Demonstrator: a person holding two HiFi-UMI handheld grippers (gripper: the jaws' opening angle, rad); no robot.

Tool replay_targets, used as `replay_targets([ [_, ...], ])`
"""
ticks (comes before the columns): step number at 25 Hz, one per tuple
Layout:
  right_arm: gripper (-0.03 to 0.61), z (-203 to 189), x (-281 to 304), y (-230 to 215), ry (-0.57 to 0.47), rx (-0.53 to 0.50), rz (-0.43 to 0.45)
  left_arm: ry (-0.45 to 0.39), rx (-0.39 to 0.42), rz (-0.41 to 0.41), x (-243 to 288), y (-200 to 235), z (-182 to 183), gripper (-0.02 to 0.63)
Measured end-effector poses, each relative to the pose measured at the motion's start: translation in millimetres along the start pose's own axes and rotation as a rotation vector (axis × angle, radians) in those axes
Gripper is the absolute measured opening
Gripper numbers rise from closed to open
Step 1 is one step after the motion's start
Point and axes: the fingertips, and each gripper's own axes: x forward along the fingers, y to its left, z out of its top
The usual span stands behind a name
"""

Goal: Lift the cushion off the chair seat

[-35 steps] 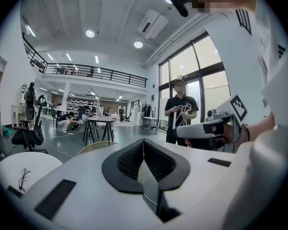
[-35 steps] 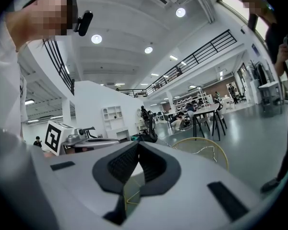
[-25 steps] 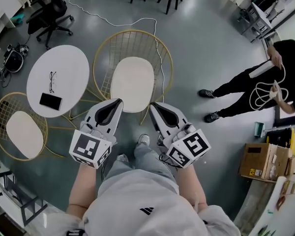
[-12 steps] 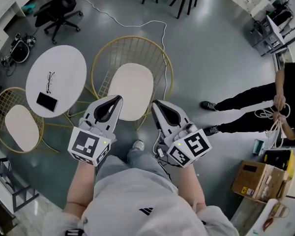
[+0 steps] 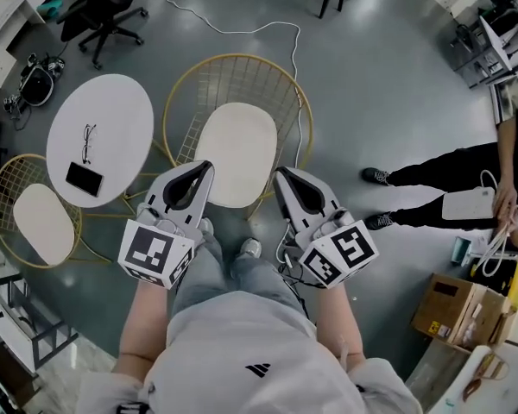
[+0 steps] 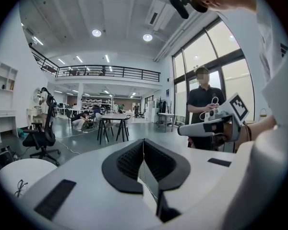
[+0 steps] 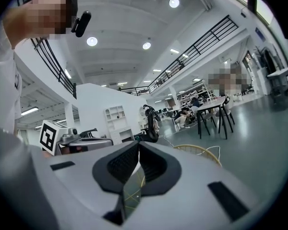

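Note:
A cream cushion [image 5: 234,153] lies on the seat of a round gold wire chair [image 5: 209,76] in the middle of the head view. My left gripper [image 5: 205,169] hovers over the cushion's near left edge, shut and holding nothing. My right gripper [image 5: 282,176] is just off the cushion's near right edge, also shut and holding nothing. In the left gripper view the jaws [image 6: 143,144] meet with nothing between them. The right gripper view shows shut jaws [image 7: 138,147] and the chair's gold rim [image 7: 199,151] beyond them.
A white round table [image 5: 102,136] with glasses [image 5: 88,144] and a phone [image 5: 85,179] stands left of the chair. A second gold chair with its own cushion [image 5: 42,222] is at far left. A person [image 5: 453,183] stands to the right, a cardboard box [image 5: 455,306] nearby. A cable [image 5: 242,29] trails across the floor.
Both grippers have moved forward together, toward the chair, and their tips now reach the cushion's near edge. Both stay shut. The person at right has shifted.

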Motion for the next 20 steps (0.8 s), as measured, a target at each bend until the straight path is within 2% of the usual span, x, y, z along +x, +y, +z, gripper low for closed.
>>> replay_targets([
  [6, 0.012, 3.2, 12.9, -8.5, -0.007, 0.009, -0.088, 0.004, -0.037, -0.082, 16.8, 21.8, -3.0, 0.014],
  [11, 0.012, 5.1, 33.0, -12.4, -0.015, 0.026, -0.164, 0.016, -0.012, -0.142, 30.3, 47.1, -1.7, 0.014],
  [20, 0.014, -11.1, 67.8, -27.7, 0.011, 0.06, -0.27, 0.066, -0.02, -0.2, 51.1, 89.7, -20.9, 0.014],
])
